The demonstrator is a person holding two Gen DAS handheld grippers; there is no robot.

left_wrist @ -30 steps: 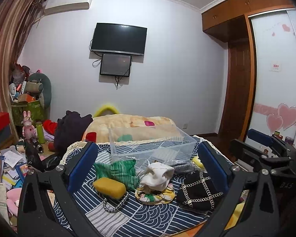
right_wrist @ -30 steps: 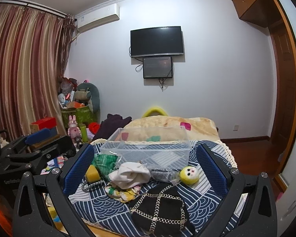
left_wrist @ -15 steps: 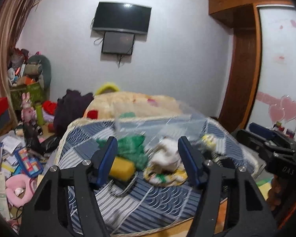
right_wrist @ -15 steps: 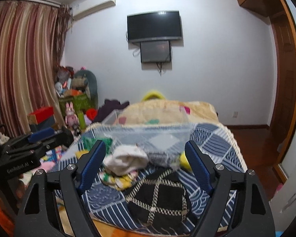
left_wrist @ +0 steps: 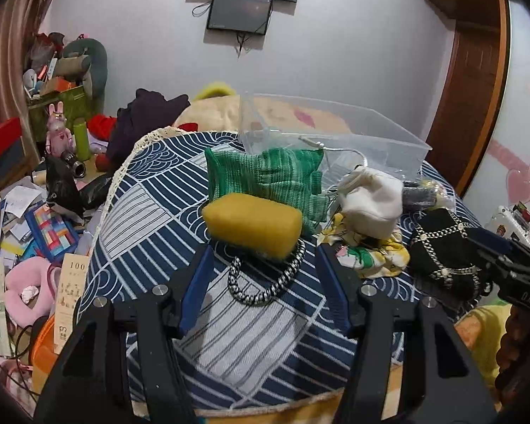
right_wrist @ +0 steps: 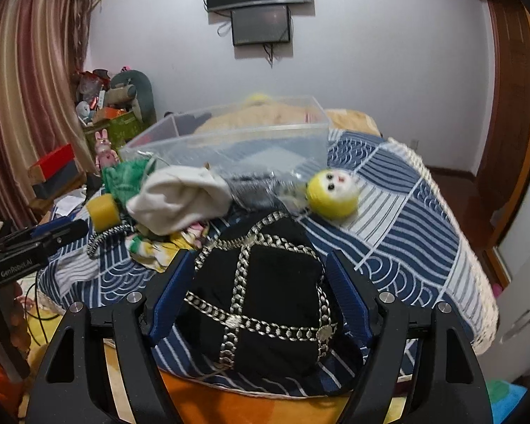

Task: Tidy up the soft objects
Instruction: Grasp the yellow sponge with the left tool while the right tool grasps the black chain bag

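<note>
My left gripper (left_wrist: 261,275) hangs low over the bed (left_wrist: 152,212), its jaws partly open and holding nothing. Between the 2 blue pads (left_wrist: 194,289) lies a black-and-white braided loop (left_wrist: 265,282), and just ahead of the jaws the yellow sponge (left_wrist: 252,226) sits on the far part of that loop. Beyond the sponge a green knitted cloth (left_wrist: 265,173) lies against the near wall of the clear plastic bin (left_wrist: 371,130). Ahead and to the right of the jaws a white cloth bundle (left_wrist: 371,198) rests on a floral yellow-green fabric (left_wrist: 378,251).

My right gripper (right_wrist: 258,289) has its jaws partly open around the black bag with silver chain trim (right_wrist: 261,304); the bag fills the gap between the pads, but I cannot tell whether either pad touches it. Ahead and slightly right of these jaws a yellow plush ball with a white face (right_wrist: 332,194) lies on the blue patterned bedspread (right_wrist: 406,212), near the bin's front wall. Ahead and left sits the white bundle, with a dark grey item in clear wrapping (right_wrist: 254,190) between it and the plush ball. The left gripper's body shows at the far left edge of the right wrist view.
</note>
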